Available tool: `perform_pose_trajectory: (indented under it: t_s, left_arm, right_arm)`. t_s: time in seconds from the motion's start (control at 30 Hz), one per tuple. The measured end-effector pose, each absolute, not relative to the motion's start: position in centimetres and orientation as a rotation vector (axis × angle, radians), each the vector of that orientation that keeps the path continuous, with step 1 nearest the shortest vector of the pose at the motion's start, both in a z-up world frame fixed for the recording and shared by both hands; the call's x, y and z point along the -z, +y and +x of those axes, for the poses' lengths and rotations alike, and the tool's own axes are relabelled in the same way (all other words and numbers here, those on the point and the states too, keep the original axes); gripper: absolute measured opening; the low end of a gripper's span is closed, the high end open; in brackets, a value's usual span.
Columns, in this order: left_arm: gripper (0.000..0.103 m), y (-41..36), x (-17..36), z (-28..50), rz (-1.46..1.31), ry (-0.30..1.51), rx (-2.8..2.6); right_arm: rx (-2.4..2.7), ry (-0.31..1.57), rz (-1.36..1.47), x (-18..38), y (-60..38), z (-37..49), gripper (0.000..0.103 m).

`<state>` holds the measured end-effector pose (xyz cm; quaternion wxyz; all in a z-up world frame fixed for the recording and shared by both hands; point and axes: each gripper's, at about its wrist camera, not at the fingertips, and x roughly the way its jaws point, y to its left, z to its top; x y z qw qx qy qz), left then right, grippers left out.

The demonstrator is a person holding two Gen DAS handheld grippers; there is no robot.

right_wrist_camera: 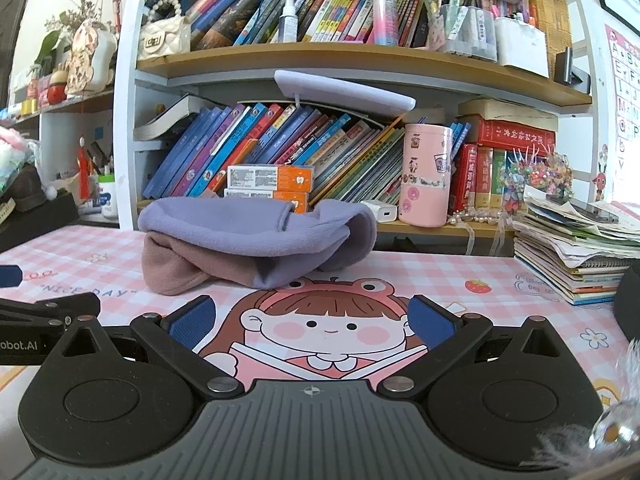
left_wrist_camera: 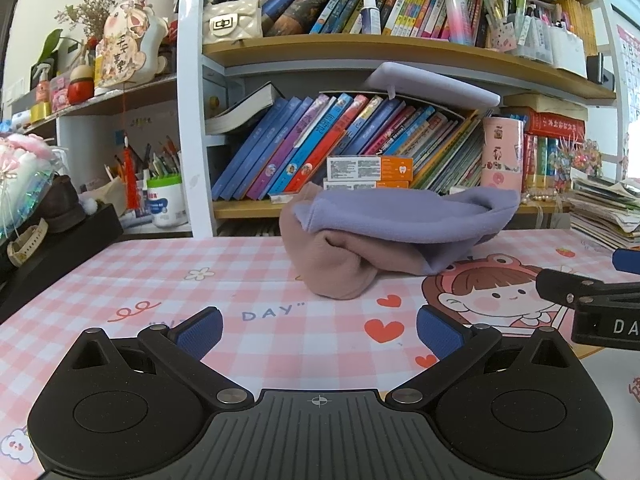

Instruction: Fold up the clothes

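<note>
A folded bundle of clothes lies on the pink checked desk mat (left_wrist_camera: 120, 272): a lilac fleece piece (left_wrist_camera: 396, 220) on top of a dusty-pink piece (left_wrist_camera: 336, 268). It also shows in the right wrist view, lilac (right_wrist_camera: 248, 228) over pink (right_wrist_camera: 176, 268). My left gripper (left_wrist_camera: 319, 330) is open and empty, a short way in front of the bundle. My right gripper (right_wrist_camera: 312, 322) is open and empty, in front of the bundle and to its right. The right gripper's body shows at the right edge of the left wrist view (left_wrist_camera: 600, 312).
A bookshelf (left_wrist_camera: 360, 52) full of books stands right behind the bundle. A pink canister (right_wrist_camera: 426, 176) and a white charger (right_wrist_camera: 382, 212) sit on its lower shelf. A stack of papers and notebooks (right_wrist_camera: 576, 252) lies at the right. A black box (left_wrist_camera: 52, 256) lies at the left.
</note>
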<state>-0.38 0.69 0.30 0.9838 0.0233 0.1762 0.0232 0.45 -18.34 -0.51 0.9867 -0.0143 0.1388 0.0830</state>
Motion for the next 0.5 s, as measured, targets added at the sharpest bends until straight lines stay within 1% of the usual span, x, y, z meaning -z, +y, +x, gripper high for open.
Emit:
perform_pose_trajectory:
  t_s: [0.5]
  left_arm:
    - [0.103, -0.11, -0.34, -0.35, 0.094, 0.354, -0.044]
  right_arm:
    - [-0.153, 0.273, -0.067, 0.50, -17.81, 0.35, 0.103]
